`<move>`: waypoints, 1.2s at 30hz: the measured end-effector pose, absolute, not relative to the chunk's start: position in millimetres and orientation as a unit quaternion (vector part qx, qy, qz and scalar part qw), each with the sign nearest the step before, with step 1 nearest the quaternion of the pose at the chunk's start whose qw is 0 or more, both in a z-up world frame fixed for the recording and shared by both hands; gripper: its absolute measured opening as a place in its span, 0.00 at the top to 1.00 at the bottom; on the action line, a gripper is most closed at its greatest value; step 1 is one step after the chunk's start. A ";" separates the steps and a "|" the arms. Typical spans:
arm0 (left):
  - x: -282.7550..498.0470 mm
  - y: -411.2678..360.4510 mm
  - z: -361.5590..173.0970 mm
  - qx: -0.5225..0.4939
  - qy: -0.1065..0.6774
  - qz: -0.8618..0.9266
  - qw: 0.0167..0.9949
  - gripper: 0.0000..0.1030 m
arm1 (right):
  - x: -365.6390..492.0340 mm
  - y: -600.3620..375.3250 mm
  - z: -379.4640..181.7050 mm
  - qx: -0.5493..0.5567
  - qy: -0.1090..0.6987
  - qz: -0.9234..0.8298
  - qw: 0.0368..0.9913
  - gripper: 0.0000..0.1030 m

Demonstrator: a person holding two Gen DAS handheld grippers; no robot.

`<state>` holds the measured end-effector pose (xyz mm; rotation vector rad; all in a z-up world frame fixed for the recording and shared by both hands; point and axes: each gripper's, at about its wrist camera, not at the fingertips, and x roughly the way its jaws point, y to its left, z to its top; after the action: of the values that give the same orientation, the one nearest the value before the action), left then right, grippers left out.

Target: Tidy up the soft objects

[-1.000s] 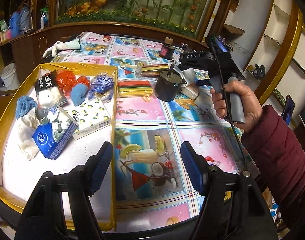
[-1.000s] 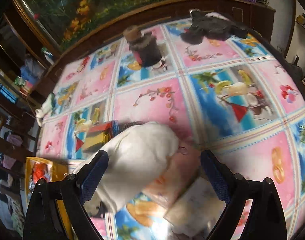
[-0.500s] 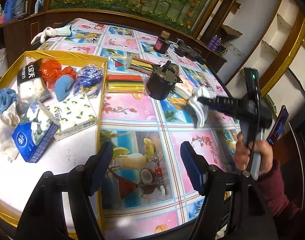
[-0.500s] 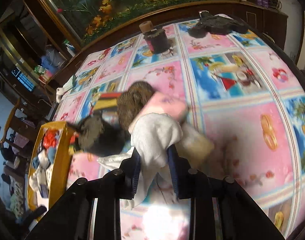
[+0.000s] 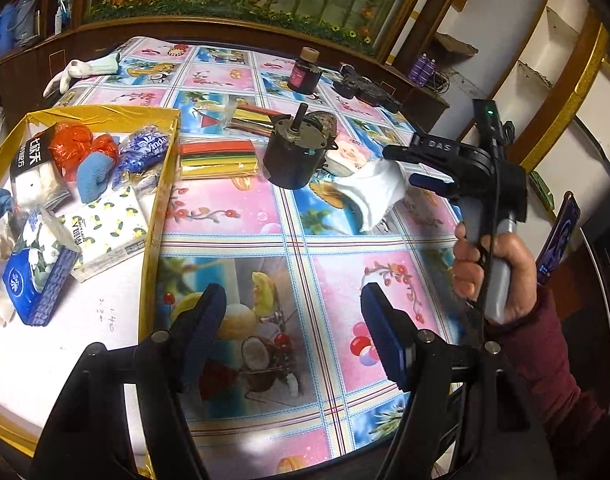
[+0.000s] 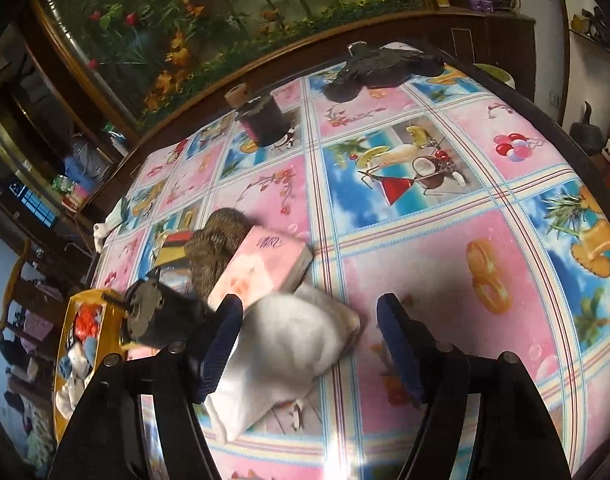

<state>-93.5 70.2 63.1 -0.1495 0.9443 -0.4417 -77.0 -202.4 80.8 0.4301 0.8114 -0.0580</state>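
A white sock point(image 5: 375, 192) point(image 6: 281, 356) lies loose on the patterned tablecloth, between and just below the fingers of my right gripper point(image 6: 311, 346), which is open and also shows in the left wrist view point(image 5: 401, 168). A pink tissue pack point(image 6: 261, 268) and a brown furry thing point(image 6: 215, 248) lie just beyond the sock. A gold tray point(image 5: 161, 184) on the left holds several soft items: tissue packs, a blue sock point(image 5: 95, 172) and orange bags. My left gripper point(image 5: 293, 332) is open and empty, above the table's near part.
A dark metal motor point(image 5: 295, 152) point(image 6: 157, 314) stands beside the sock. Striped colored packs point(image 5: 217, 158) lie next to the tray. A dark bottle point(image 5: 305, 74), a black bundle point(image 5: 365, 88) and a white glove point(image 5: 81, 72) lie at the far side. A phone point(image 5: 557, 240) sits at the right edge.
My right gripper was shut on the white sock half a second ago; its fingers have since opened wide and the sock has dropped onto the table. My left gripper stays open.
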 end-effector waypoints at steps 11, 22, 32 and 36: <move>-96.3 77.5 63.0 -0.067 0.442 -0.211 0.869 0.33 | -86.9 -147.2 75.9 0.191 0.435 0.230 0.849 0.39; -58.5 32.0 30.6 0.082 0.456 -0.201 0.863 0.33 | -78.8 -191.0 73.0 0.201 0.433 0.051 0.877 0.23; -54.0 54.8 19.6 0.048 0.486 -0.205 0.848 0.89 | -73.5 -103.5 52.6 0.088 0.465 0.096 0.876 0.23; -64.1 70.8 20.3 0.030 0.484 -0.194 0.853 0.91 | -80.7 -80.0 47.6 0.055 0.468 0.115 0.874 0.21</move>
<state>-64.1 70.8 20.3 0.0624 1.0184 -0.4075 -80.7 -80.0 47.6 0.1153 0.9781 0.2403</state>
